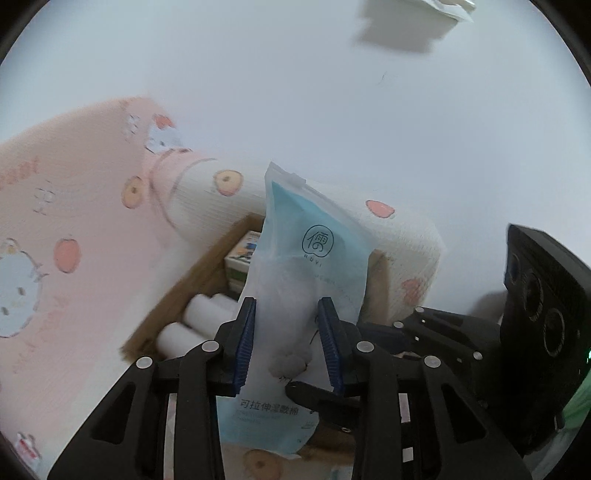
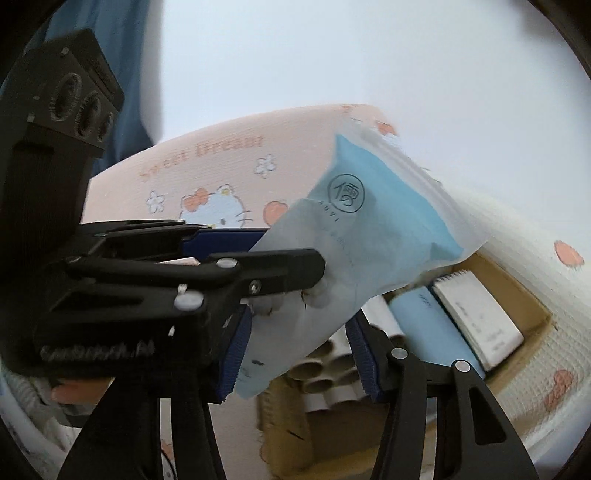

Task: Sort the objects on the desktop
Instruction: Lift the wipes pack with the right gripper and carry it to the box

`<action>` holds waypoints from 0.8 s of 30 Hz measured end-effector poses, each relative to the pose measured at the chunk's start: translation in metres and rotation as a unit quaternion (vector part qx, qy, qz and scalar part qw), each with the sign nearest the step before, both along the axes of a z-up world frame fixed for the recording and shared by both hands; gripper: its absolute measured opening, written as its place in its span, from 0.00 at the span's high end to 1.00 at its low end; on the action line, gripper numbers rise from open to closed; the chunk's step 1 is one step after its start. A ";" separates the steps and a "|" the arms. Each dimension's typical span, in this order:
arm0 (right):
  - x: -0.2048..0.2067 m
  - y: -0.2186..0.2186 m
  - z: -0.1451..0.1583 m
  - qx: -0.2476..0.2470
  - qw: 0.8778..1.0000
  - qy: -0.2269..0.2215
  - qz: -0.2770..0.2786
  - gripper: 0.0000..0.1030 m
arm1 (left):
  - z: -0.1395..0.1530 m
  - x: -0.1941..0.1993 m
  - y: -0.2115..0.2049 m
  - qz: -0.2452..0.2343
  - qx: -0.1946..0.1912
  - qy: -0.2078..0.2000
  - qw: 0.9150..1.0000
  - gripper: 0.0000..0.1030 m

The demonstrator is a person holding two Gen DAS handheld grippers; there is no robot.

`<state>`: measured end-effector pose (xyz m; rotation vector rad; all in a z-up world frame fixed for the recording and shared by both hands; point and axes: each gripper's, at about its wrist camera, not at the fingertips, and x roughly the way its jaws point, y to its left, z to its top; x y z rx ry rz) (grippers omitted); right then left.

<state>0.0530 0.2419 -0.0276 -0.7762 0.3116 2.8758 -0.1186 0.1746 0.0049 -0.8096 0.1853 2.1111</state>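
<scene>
A pale blue zip pouch of cotton pads (image 1: 295, 280) with a round logo is held upright above an open cardboard box (image 1: 192, 280). My left gripper (image 1: 288, 343) has its blue pads on either side of the pouch, and my right gripper crosses in from the right with a black fingertip (image 1: 310, 393) on the pouch's lower part. In the right wrist view the pouch (image 2: 369, 236) lies between my right gripper's (image 2: 299, 354) blue pads, and the left gripper's finger (image 2: 280, 273) presses on it from the left. The box (image 2: 517, 295) is below.
The box holds white paper rolls (image 1: 199, 317), small cartons (image 1: 243, 258), a blue pack (image 2: 432, 328) and a white pad (image 2: 480, 317). Pink cartoon-print wrapping (image 2: 221, 177) covers the box flaps and sides. A white object (image 1: 417, 14) lies far off on the white surface.
</scene>
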 end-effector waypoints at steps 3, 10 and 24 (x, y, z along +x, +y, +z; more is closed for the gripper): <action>0.002 0.012 0.001 0.003 1.000 -0.008 -0.015 0.54 | -0.003 -0.007 0.018 -0.015 0.004 -0.014 1.000 0.67; -0.005 0.042 -0.007 -0.028 0.998 -0.029 -0.040 0.55 | -0.012 -0.030 0.050 -0.039 -0.005 -0.066 0.997 0.68; -0.034 0.073 -0.030 -0.045 0.987 -0.153 0.013 0.55 | -0.067 -0.061 0.077 -0.041 -0.067 -0.143 0.987 0.92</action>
